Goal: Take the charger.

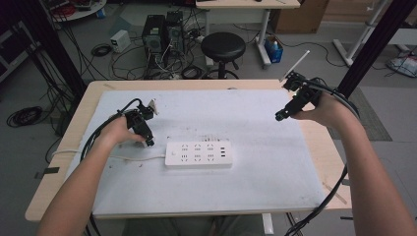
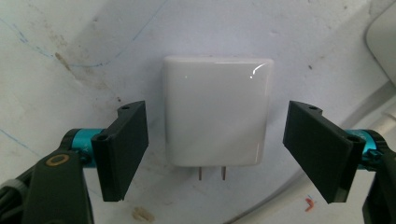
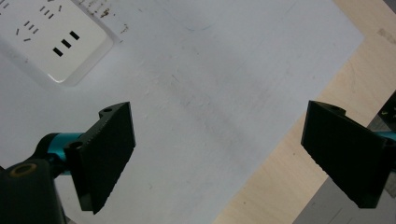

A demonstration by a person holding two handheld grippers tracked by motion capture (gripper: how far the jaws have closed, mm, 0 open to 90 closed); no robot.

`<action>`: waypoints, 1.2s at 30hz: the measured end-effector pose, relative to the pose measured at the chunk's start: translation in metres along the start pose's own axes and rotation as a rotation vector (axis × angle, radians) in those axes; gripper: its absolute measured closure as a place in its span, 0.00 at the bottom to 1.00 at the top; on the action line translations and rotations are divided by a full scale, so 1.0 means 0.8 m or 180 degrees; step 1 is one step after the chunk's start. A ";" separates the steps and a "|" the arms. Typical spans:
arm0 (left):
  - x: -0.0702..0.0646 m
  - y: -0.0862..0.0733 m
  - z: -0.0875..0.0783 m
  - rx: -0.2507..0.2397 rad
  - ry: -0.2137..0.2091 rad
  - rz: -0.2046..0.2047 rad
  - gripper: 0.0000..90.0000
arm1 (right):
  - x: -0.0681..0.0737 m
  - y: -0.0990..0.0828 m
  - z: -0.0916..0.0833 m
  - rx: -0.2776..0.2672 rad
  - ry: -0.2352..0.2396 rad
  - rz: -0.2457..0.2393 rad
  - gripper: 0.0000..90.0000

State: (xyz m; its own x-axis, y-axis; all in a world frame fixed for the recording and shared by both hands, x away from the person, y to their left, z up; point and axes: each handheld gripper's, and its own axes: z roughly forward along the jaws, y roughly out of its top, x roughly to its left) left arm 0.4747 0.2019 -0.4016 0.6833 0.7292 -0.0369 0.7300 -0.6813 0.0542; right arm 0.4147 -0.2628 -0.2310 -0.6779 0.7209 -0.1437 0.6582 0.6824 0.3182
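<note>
My left tongs [image 2: 215,154] stand apart astride the charger [image 2: 217,112], pads not touching; close squarely on its sides. Right tongs [image 3: 233,158] apart, idle.

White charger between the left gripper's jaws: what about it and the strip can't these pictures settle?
- Charger: hidden in high view by the left gripper.
- Power strip: cut off at the right gripper view's edge; its sockets are too small in high view.
</note>
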 end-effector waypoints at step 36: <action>-0.033 -0.004 -0.166 -0.0294 0.0190 0.0344 0.47 | 0.003 0.006 -0.009 0.0003 0.0000 0.0476 0.10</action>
State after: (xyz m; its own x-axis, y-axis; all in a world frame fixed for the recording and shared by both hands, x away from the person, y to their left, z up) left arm 0.4523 0.1932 -0.2686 0.7538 0.6563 0.0333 0.6459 -0.7493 0.1462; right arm 0.4136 -0.2589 -0.2229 -0.5724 0.8145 -0.0949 0.7521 0.5675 0.3352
